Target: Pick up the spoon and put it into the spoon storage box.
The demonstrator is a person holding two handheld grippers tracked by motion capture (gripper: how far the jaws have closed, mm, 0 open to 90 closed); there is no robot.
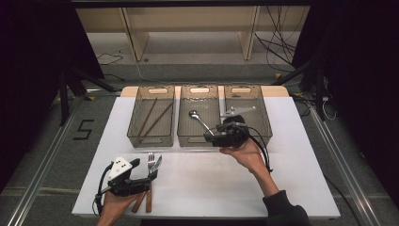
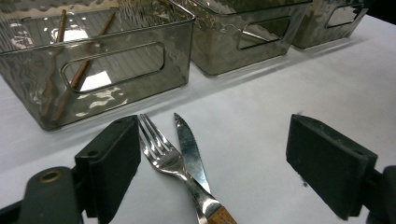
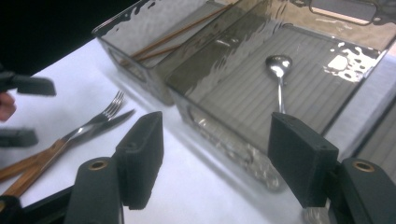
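1. The white table has bare room right of the person's left gripper, whose jaws gape wide and empty
2. A steel fork with a wooden handle and a matching serrated knife lie between those jaws, tips toward the three smoky plastic bins
3. The right gripper, spread wide with nothing in it, hangs over the middle bin's near rim; a steel spoon lies inside, bowl away from the person

The table is white. The bins are smoky grey and ribbed. The fork and knife are silver with brown handles.

Lab: black curtains, floor rails, loose cables
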